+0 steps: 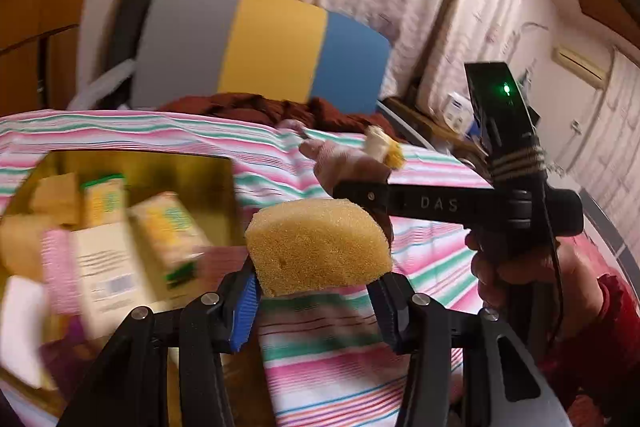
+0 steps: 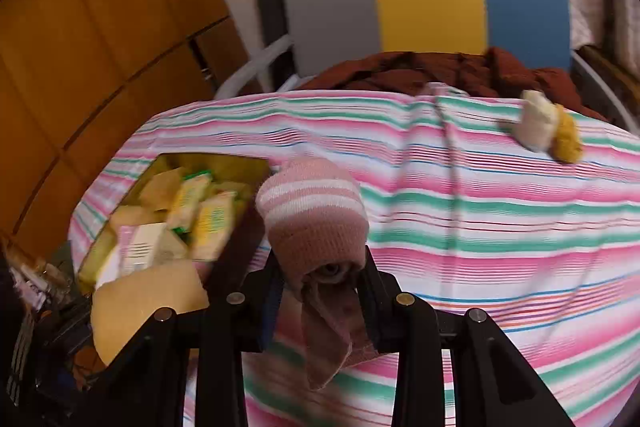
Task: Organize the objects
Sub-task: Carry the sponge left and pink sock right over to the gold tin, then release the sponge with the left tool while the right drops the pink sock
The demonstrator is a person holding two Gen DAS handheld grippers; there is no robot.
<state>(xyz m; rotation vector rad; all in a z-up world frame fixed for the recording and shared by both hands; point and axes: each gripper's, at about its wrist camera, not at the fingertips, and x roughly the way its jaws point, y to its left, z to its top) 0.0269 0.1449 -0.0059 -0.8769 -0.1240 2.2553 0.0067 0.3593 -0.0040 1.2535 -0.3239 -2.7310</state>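
**Both tongs carrying soft goods over the bed**

The left tongs [image 1: 316, 291] are pinching a yellow sponge [image 1: 318, 247]; the right tongs [image 2: 320, 279] are clamping a pink striped sock [image 2: 316, 215]. Both are looking light and squashy, best gripped mid-body. The gold box [image 2: 256, 163] alongside is blurring, its cartons unreadable; another sock bundle [image 2: 550, 129] is lying farther off.
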